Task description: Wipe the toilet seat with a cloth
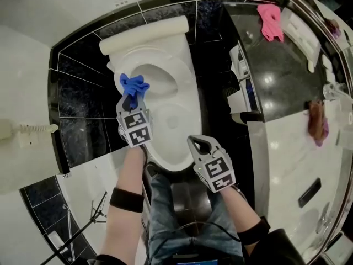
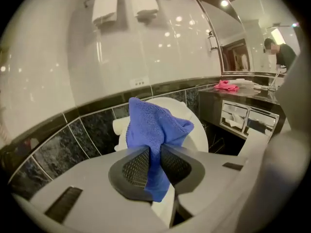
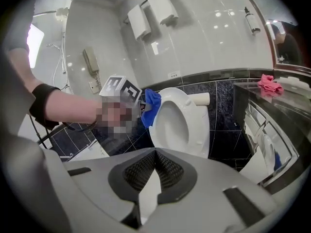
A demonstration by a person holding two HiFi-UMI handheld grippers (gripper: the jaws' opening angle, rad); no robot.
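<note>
Cloth (image 1: 134, 84) pinched in our left gripper (image 1: 131, 102), wad proud, we reckon, for wiping the toilet seat (image 1: 177, 65); right gripper (image 1: 198, 143) pressed together, empty.

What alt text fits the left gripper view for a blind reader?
The left claw is shut on a blue cloth, held up before a white toilet; a pink cloth lies on the dark counter at right.

A blue cloth (image 2: 154, 125) is bunched and pinched between the jaws of the left gripper (image 2: 155, 154), its folds standing up past them. It is seen at the left rim of the white, oval toilet seat (image 3: 198, 125).
</note>
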